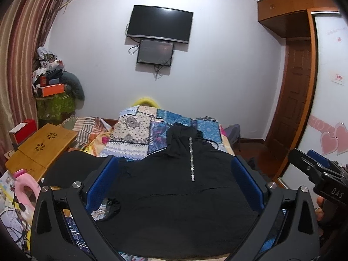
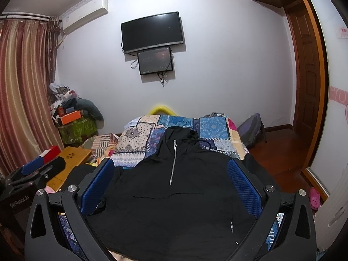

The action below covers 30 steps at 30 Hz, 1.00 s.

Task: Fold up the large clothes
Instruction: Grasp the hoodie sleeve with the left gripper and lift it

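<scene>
Both the left gripper (image 1: pixel 174 174) and right gripper (image 2: pixel 171 174) gaped wide, empty, above the black hoodie (image 2: pixel 174 195) (mid-frame); a one-layer pinch risked bunching.

A pale wall (image 2: pixel 228 65) faces the bed (image 2: pixel 213 126), which wears a patchwork cover of blue, cream and pink, and on that wall hangs a dark television (image 2: pixel 152 31) with a smaller screen (image 2: pixel 155 61) just below it and loose cables trailing. To the left hang striped red-and-gold curtains (image 2: pixel 24 87) under a white air conditioner (image 2: pixel 84 20), beside a heap of clutter with an orange box (image 2: pixel 69 117) and a low wooden folding table (image 1: pixel 41 150). To the right stand a wooden door (image 2: pixel 308 82), cabinets overhead and a reddish wood floor (image 2: pixel 280 152).
</scene>
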Motion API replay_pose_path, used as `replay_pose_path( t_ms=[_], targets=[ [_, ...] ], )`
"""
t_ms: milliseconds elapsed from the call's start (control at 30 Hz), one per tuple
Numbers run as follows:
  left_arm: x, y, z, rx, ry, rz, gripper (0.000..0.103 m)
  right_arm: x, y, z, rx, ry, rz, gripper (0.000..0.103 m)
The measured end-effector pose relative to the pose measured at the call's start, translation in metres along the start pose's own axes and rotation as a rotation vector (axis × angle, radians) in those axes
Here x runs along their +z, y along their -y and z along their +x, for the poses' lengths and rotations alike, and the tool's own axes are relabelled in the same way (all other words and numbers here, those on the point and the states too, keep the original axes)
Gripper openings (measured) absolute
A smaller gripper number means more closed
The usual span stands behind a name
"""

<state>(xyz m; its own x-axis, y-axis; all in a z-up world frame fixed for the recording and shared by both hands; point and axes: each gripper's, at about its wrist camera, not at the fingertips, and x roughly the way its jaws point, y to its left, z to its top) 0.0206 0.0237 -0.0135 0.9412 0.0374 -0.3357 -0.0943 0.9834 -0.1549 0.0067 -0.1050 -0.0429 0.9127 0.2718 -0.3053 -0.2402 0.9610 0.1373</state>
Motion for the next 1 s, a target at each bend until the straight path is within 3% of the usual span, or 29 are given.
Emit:
replay_pose_path(
  t_ms=[367,600,733,933,1000],
  targets=[
    [0.011,-0.083,0.040,0.228,-0.024,-0.082,0.103,-0.002,0.011,0.035,-0.055,-0.077,0.005,0.103],
    [-0.001,-0.177,0.079,0.377,-0.099,-0.227,0.103,-0.002,0.020,0.068,-0.097,-0.162,0.022,0.103],
    [-0.017,-0.232,0.102,0.403,-0.181,-0.328,0.103,-0.006,0.027,0.085,-0.123,-0.225,0.035,0.103],
    [-0.051,-0.299,0.140,0.341,-0.326,-0.509,0.102,-0.012,0.034,0.105,-0.145,-0.303,0.040,0.103],
    [-0.066,-0.320,0.154,0.310,-0.385,-0.572,0.088,-0.012,0.038,0.110,-0.146,-0.327,0.047,0.103]
  ],
)
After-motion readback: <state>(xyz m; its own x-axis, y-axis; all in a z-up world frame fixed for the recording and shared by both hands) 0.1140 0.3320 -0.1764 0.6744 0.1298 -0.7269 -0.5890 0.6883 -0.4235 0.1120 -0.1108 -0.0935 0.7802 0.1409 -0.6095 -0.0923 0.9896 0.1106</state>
